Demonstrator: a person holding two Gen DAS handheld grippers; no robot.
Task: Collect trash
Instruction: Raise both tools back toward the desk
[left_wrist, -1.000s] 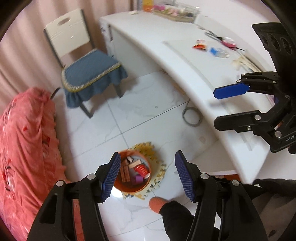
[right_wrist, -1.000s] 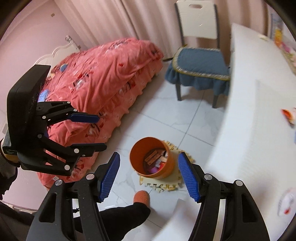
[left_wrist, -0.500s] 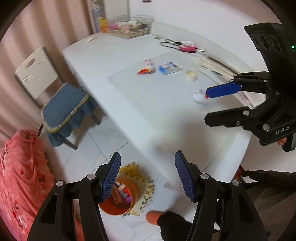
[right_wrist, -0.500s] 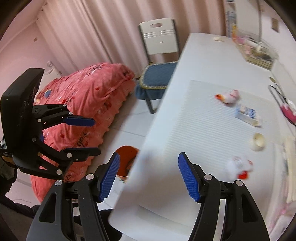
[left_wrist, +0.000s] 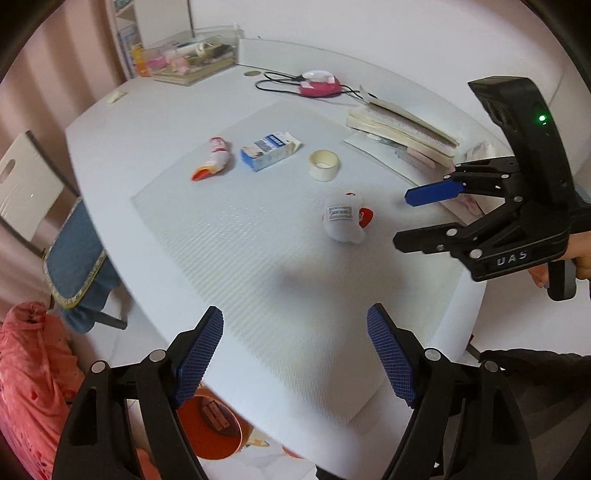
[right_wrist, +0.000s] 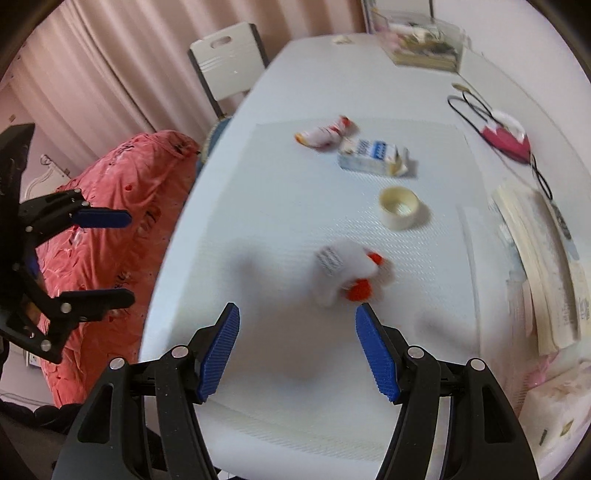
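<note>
A crumpled white wrapper with red bits (left_wrist: 344, 222) lies mid-mat on the white table; it also shows in the right wrist view (right_wrist: 345, 271), just ahead of my open, empty right gripper (right_wrist: 297, 352). Farther back lie a blue-and-white carton (left_wrist: 269, 150) (right_wrist: 375, 158), a pink-and-white wrapper (left_wrist: 214, 162) (right_wrist: 325, 134) and a tape roll (left_wrist: 324, 165) (right_wrist: 399, 206). My left gripper (left_wrist: 293, 358) is open and empty above the table's near edge. The orange bin (left_wrist: 212, 428) with trash in it stands on the floor below.
Stacked books (left_wrist: 402, 129) and a pink device with a black cable (left_wrist: 317, 83) lie at the table's right and back. A clear box of items (left_wrist: 192, 55) stands at the far corner. A chair (right_wrist: 229, 70) and a red-covered bed (right_wrist: 110, 229) stand left.
Both grippers have swung up from the floor and the bin to over the table. The trash on the mat has come into close view. Both have stayed open.
</note>
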